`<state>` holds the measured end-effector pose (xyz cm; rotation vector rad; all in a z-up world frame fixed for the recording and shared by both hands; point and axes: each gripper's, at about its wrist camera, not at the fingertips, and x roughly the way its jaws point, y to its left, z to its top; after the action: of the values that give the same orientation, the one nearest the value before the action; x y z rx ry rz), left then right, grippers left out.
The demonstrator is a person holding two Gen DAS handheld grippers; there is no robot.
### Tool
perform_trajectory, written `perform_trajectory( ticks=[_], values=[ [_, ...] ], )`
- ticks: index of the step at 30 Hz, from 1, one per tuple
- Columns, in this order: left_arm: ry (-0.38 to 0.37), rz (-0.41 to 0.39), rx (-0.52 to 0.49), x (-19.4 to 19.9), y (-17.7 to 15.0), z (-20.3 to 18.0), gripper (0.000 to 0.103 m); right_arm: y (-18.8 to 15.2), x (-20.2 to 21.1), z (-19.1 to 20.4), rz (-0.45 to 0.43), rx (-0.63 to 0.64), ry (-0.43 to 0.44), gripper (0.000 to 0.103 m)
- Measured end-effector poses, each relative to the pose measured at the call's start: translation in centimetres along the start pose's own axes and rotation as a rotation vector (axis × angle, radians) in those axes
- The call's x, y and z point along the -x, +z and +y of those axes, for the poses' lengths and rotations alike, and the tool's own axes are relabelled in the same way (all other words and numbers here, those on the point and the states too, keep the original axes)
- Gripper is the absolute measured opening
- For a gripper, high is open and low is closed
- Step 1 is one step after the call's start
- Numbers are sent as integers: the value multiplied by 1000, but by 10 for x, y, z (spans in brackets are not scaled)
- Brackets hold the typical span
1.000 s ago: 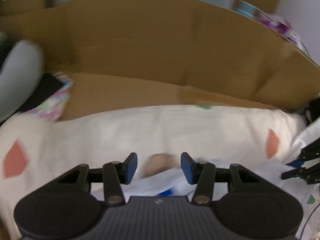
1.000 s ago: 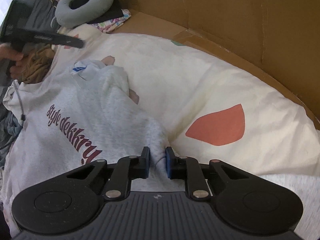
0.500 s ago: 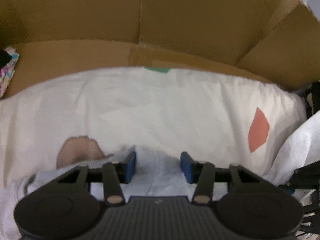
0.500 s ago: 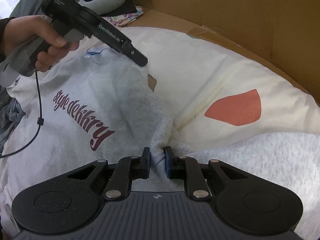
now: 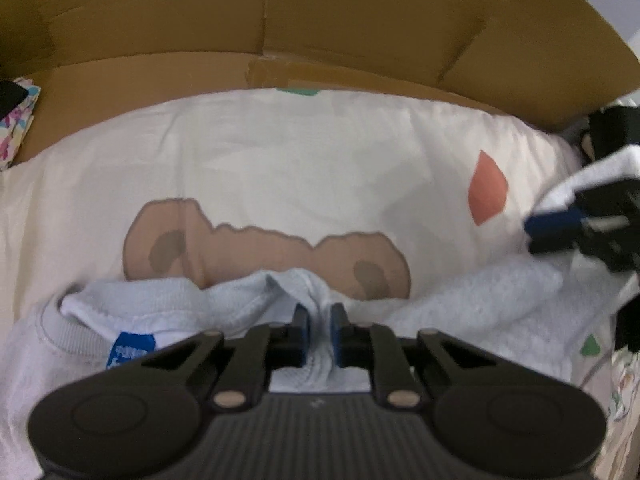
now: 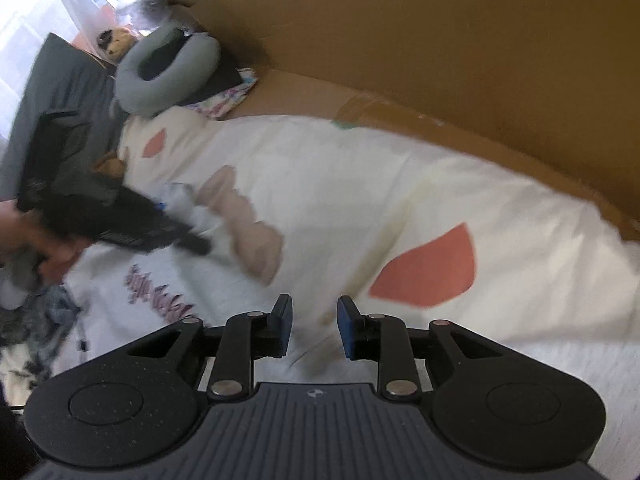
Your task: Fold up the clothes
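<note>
Left gripper point(image 5: 319, 334): fingers just closed, clamped on a bunched fold of the grey sweatshirt point(image 5: 248, 300) beside its collar and blue label point(image 5: 130, 350). Right gripper point(image 6: 314, 326): fingers just opened, apart, nothing pinched, hovering over the sweatshirt's near edge. Sweatshirt spread on the cream bed sheet point(image 6: 360, 184), printed chest facing up at left. Behind, at the far side, a brown cardboard wall point(image 5: 320, 20); far left, a grey neck pillow point(image 6: 168, 72).

Pale grey sweatshirt point(image 5: 472, 304) lies rumpled on bedsheet point(image 5: 320, 160).
</note>
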<state>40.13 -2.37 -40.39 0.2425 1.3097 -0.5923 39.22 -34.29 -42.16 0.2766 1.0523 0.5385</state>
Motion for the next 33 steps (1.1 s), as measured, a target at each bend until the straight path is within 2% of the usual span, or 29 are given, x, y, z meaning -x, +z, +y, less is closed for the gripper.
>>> perform_trajectory(
  ticks=[4, 8, 10, 12, 13, 18, 25, 26, 30, 33],
  values=[
    [-23, -22, 11, 7, -9, 0, 12, 5, -22, 1, 42, 27, -32, 26],
    [-49, -30, 34, 10, -13, 5, 14, -1, -38, 6, 103, 64, -21, 26],
    [-57, -17, 39, 10, -16, 8, 16, -7, -40, 10, 124, 84, -17, 30],
    [-51, 1, 42, 6, -18, 8, 19, -13, -41, 14, 138, 110, -26, 43],
    [-46, 13, 39, 3, -19, 8, 20, -16, -42, 16, 144, 126, -35, 45],
    [-36, 53, 19, -7, -25, 7, 22, -29, -44, 24, 175, 211, -41, 49],
    [-23, 86, 10, -13, -27, 8, 24, -35, -46, 27, 186, 260, -16, 50],
    [-25, 87, 11, -13, -26, 9, 24, -35, -46, 28, 188, 275, -15, 45],
    [-30, 83, 1, -13, -25, 9, 20, -32, -42, 26, 181, 277, -15, 14],
    [-34, 57, -24, -7, -22, 7, 13, -28, -31, 27, 149, 291, -22, 8]
  ],
)
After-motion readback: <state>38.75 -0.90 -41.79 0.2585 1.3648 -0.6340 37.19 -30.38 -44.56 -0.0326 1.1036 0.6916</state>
